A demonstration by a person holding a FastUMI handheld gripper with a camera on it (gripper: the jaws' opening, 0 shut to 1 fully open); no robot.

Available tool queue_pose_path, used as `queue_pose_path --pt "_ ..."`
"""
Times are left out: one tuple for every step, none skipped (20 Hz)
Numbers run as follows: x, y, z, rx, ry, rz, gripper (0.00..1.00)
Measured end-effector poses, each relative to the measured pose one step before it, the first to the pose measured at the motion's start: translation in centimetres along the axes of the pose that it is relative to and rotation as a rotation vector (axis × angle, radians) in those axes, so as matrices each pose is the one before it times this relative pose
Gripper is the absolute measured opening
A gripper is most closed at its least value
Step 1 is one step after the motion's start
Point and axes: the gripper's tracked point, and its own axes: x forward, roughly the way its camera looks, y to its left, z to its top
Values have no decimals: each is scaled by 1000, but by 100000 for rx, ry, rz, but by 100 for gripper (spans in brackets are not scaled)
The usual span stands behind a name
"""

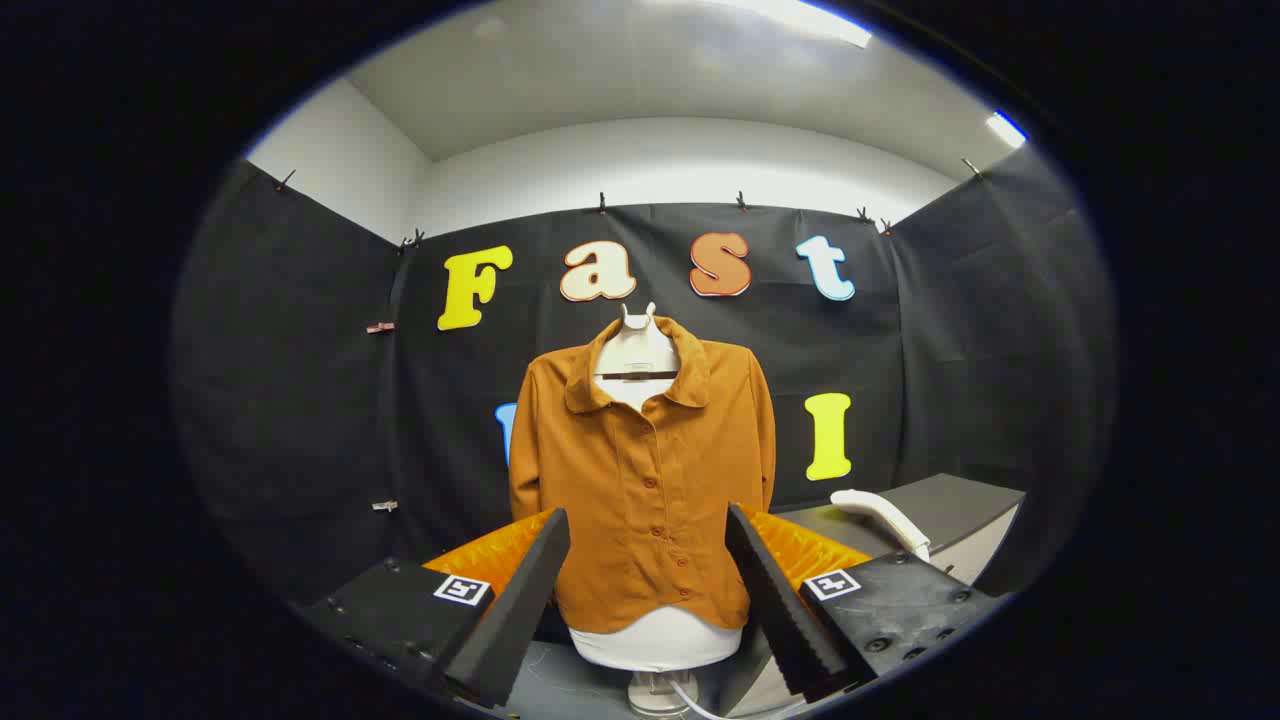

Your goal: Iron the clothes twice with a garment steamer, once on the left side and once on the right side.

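Note:
A rust-brown button-up shirt point(645, 480) hangs on a white mannequin torso point(655, 640) straight ahead, beyond my fingers. A white garment steamer head point(880, 515) lies on a dark grey table point(950, 505) to the right of the shirt, past my right finger. My gripper point(648, 525) is open, its fingers point(520, 590) spread wide on either side of the shirt's lower half, with nothing held between them. It stands well back from both the shirt and the steamer.
The mannequin stands on a white pole base point(655, 690) with a thin white cord point(700, 705) trailing by it. Black cloth walls close the booth behind and on both sides. The grey table's corner point(1010, 495) juts out at the right.

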Motion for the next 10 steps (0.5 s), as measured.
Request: queue_pose_path --pt "-139 128 75 -32 -236 -47 98" --pt "0 95 68 -26 -270 -116 98" --pt "-196 40 115 -39 -371 -78 98" --pt "-47 66 0 -72 -119 -134 98" --pt "-23 101 -59 -80 74 -97 98" --pt "33 163 -67 14 153 7 98" --pt "76 183 -133 55 400 -83 98" --pt "40 128 -83 50 357 -22 98" --pt "-75 71 -73 -39 238 -17 98" --pt "-87 107 -6 -122 124 -103 98"
